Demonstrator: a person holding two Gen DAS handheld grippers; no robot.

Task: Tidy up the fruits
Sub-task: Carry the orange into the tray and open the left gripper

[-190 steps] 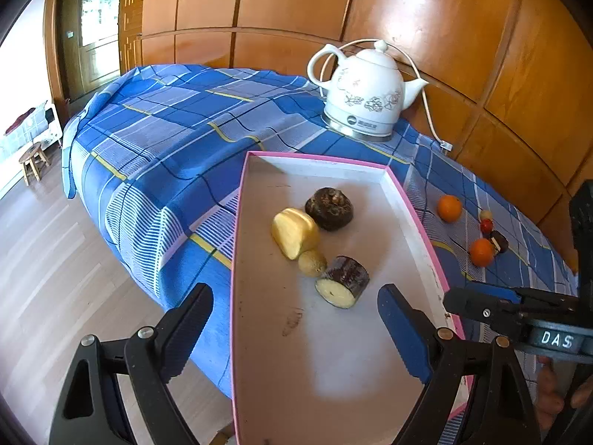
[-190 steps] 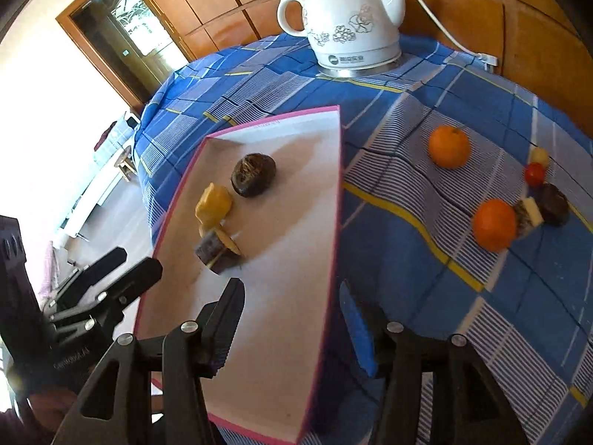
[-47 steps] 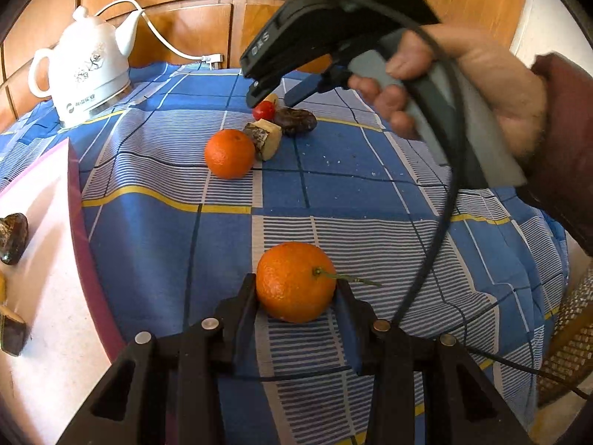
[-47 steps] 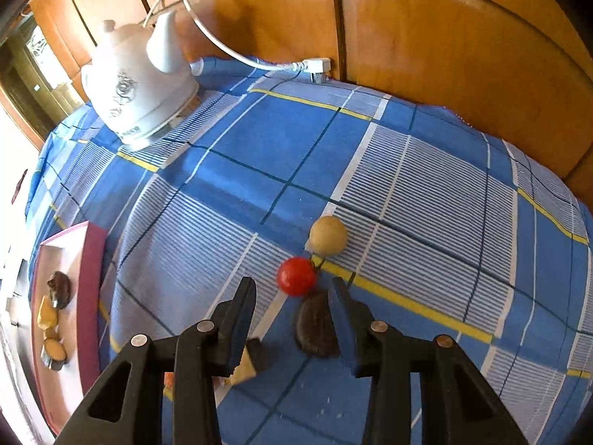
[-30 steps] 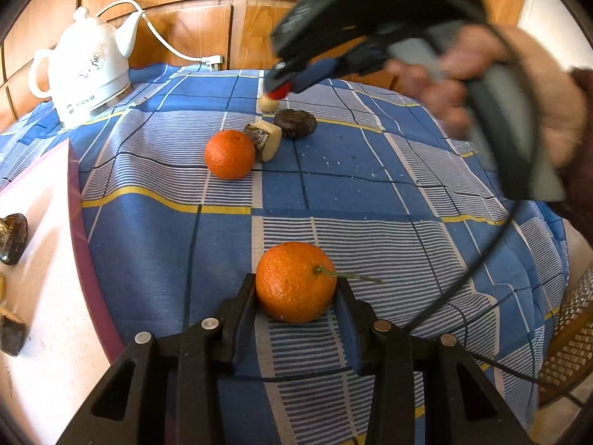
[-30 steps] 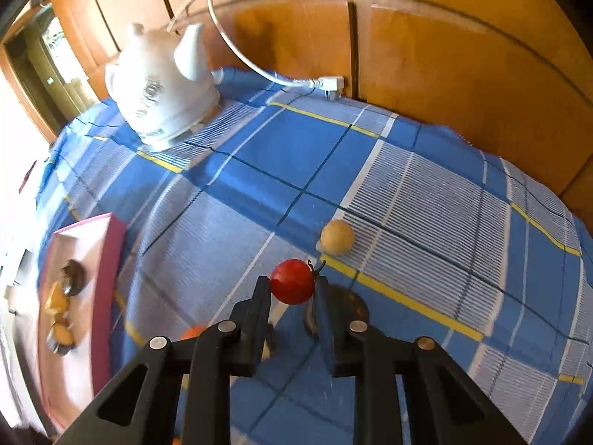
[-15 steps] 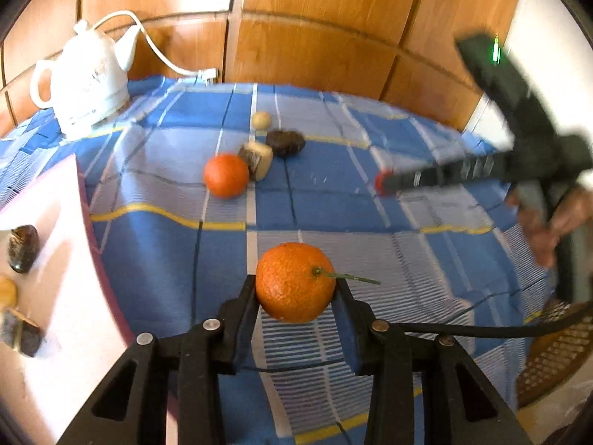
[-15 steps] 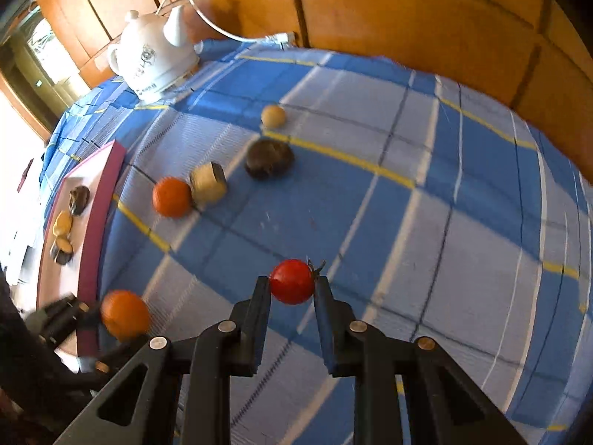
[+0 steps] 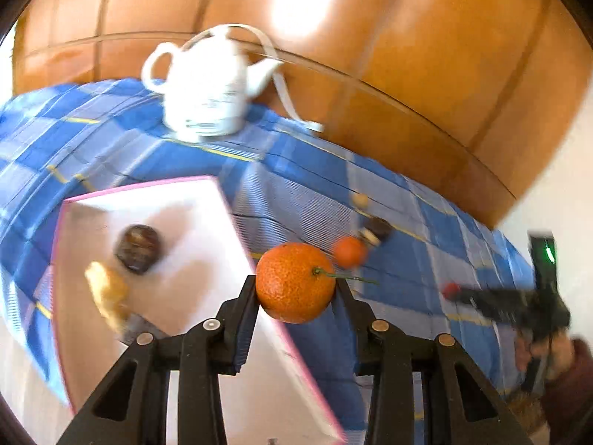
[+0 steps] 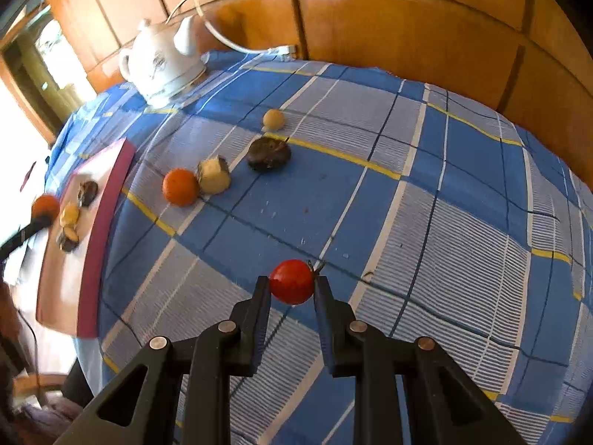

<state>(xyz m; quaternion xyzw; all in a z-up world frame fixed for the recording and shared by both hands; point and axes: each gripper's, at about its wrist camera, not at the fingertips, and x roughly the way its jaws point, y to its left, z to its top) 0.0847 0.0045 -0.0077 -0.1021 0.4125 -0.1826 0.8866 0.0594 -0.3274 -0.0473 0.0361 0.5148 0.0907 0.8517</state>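
Observation:
My left gripper (image 9: pixel 295 284) is shut on an orange with a green stem (image 9: pixel 295 282), held in the air over the right rim of the pink-edged tray (image 9: pixel 222 200). In the right wrist view that same orange (image 10: pixel 45 204) hovers above the tray (image 10: pixel 111 181) at the far left. My right gripper (image 10: pixel 291 286) is shut on a small red tomato (image 10: pixel 291 281), lifted above the blue checked tablecloth (image 10: pixel 463 222). On the cloth lie a second orange (image 10: pixel 181 187), a cut pale piece (image 10: pixel 214 176), a dark round fruit (image 10: pixel 269 154) and a small tan ball (image 10: pixel 273 118).
A white kettle (image 9: pixel 207 92) with its cord stands at the back by the wooden wall panels (image 10: pixel 407 18). The tray holds a dark fruit (image 9: pixel 137 248) and a yellow piece (image 9: pixel 107 293). The table's edge drops off at the lower left, by the tray.
My left gripper has risen and swung left with the orange, from over the cloth to over the tray's rim. The right gripper with the tomato has drawn back a little over the cloth.

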